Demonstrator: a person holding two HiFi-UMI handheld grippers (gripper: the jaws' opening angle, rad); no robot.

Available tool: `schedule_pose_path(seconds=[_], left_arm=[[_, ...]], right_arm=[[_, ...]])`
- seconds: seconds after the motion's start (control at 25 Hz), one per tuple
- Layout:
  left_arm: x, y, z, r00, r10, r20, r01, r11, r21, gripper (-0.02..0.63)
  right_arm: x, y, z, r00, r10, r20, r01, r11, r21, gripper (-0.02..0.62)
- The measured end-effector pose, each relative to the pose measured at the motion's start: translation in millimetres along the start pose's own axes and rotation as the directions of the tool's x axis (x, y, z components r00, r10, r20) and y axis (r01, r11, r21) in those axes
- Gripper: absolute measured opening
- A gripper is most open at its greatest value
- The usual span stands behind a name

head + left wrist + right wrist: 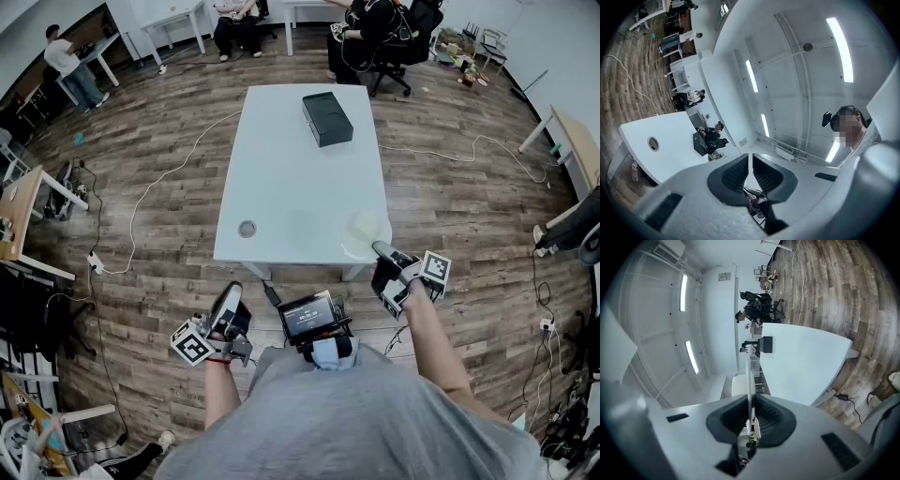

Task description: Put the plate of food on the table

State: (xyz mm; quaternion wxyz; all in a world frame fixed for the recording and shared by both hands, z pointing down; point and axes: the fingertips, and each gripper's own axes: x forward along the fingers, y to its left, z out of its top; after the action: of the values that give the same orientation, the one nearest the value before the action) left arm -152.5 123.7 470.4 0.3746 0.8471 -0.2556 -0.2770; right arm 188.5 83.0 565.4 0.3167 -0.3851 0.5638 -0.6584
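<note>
the right claw (750, 405) was pinching the plate (749, 373) by its rim, jaws pressed onto the thin white edge, which ran straight ahead from between them. in the head view the plate (364, 234) lay just ahead of that claw (381, 250), over the near corner of the table (300, 178). whether it already rested on the top or hung just above it could not be told. no food could be made out on it from above.

the left claw (751, 164) was pressed together with nothing between its jaws. it hung low, well to the left of the right claw and short of the table edge (228, 305).

risks, as a judgement: the grip was on one rim only, so the plate's weight sat ahead of the jaws. a loose pinch or a turn of the wrist could tip it and spill whatever it carried. it also sat right at the corner, so letting go there might leave part of it overhanging and let it slide off toward the claw. pushing it further ahead before release would be safer.

counts: two claws, one plate, one table under it. one black box (327, 118) lay far ahead of the right claw, and one round hole (247, 228) in the top was to its left. one small screen (309, 317) sat between the two claws. at least three other people were far beyond the table.
</note>
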Motion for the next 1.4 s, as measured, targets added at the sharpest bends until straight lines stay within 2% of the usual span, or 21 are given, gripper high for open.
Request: schedule_pose_path(seconds=[0.64,1.0,1.08,1.16,1.32,1.4], left_arm=[[4,-1,-7,1.0,-0.015,-0.013,0.015,1.0,-0.014,0.032],[7,3,1,1.0,-0.017,-0.015,0.017,1.0,0.008,0.032],[9,9,2,1.0,0.008,-0.023,-0.007,0.999,0.035,0.032],[12,17,4,0.998,0.055,-0.033,-0.051,0.994,0.094,0.031],[20,37,4,0.981,0.181,-0.067,-0.157,0.952,0.261,0.032],[26,49,0,0.972,0.217,-0.096,-0.179,0.937,0.3,0.032]], right_arm=[[2,11,8,0.999,0.028,0.019,-0.028,0.999,-0.015,0.048],[8,9,3,1.0,0.015,0.013,-0.015,1.0,-0.001,0.048],[10,9,1,1.0,0.014,0.007,-0.014,1.0,-0.008,0.048],[13,11,-2,1.0,0.017,-0.001,-0.017,1.0,-0.018,0.048],[20,15,-11,1.0,0.022,-0.016,-0.023,0.999,-0.031,0.048],[24,18,-16,0.999,0.028,-0.025,-0.029,0.999,-0.028,0.048]])
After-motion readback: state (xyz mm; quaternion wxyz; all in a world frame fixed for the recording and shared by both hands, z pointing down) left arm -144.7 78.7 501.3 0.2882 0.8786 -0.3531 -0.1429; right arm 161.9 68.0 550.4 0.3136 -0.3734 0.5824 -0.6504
